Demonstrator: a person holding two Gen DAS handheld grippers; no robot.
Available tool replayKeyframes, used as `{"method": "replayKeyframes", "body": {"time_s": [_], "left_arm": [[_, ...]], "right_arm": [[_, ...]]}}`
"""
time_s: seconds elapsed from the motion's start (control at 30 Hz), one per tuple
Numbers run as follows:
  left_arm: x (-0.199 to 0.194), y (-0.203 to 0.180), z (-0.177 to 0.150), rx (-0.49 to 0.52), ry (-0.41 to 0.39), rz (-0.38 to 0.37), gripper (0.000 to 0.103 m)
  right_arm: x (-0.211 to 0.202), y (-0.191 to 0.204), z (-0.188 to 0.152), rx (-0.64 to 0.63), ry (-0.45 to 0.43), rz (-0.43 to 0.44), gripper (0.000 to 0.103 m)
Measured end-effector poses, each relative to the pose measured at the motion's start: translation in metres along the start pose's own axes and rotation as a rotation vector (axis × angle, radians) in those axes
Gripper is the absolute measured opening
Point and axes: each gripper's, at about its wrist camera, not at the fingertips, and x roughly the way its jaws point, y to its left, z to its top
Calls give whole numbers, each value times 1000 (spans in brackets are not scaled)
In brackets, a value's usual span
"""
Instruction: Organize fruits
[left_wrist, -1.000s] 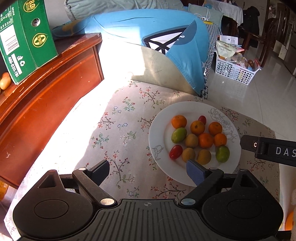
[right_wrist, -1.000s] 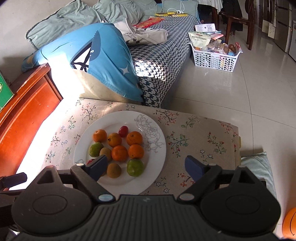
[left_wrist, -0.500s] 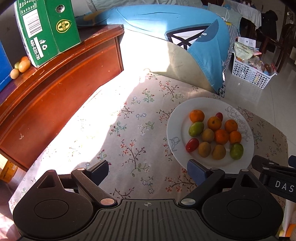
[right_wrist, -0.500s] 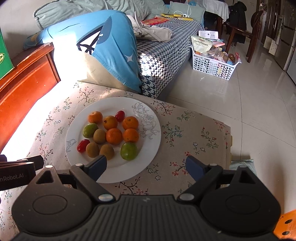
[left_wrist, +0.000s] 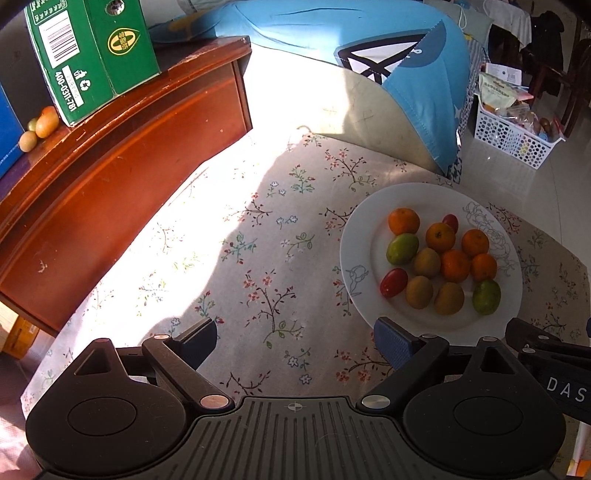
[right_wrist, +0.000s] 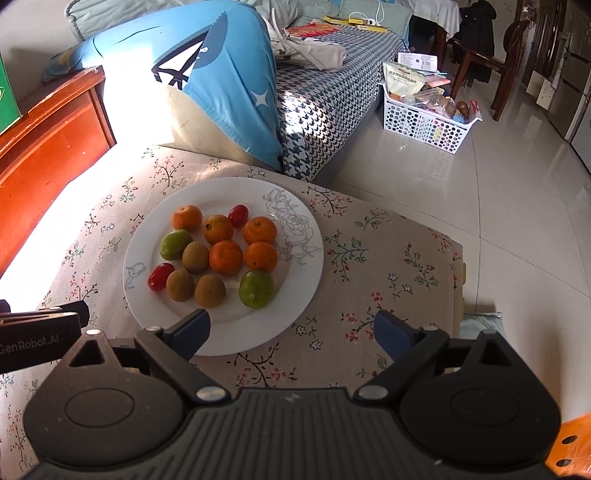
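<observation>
A white plate (left_wrist: 354, 266) (right_wrist: 303, 266) on a floral tablecloth holds several fruits: oranges (right_wrist: 225, 257), brown kiwis (right_wrist: 209, 290), two green fruits (right_wrist: 256, 288) and two red tomatoes (right_wrist: 160, 276). My left gripper (left_wrist: 295, 341) is open and empty, above the cloth left of the plate. My right gripper (right_wrist: 291, 330) is open and empty, over the plate's near right rim. Each gripper's body shows at the edge of the other's view.
A red-brown wooden cabinet (left_wrist: 110, 166) stands at the left, with a green carton (left_wrist: 92, 51) and a few small fruits (left_wrist: 46, 122) on top. A blue cushion (right_wrist: 221, 85) and a checkered sofa (right_wrist: 332, 92) lie behind. A white basket (right_wrist: 428, 118) sits on the tiled floor.
Both grippers have drawn back and shifted left, so the plate sits farther away and more to the right in both views. Both stay open.
</observation>
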Motion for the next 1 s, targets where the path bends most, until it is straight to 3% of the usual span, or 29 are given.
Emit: {"method": "replayKeyframes", "body": {"time_s": [1.0], "left_arm": [[7, -21, -5, 97, 17, 72, 94]], "right_arm": [[6, 6, -3, -25, 5, -55, 96]]}}
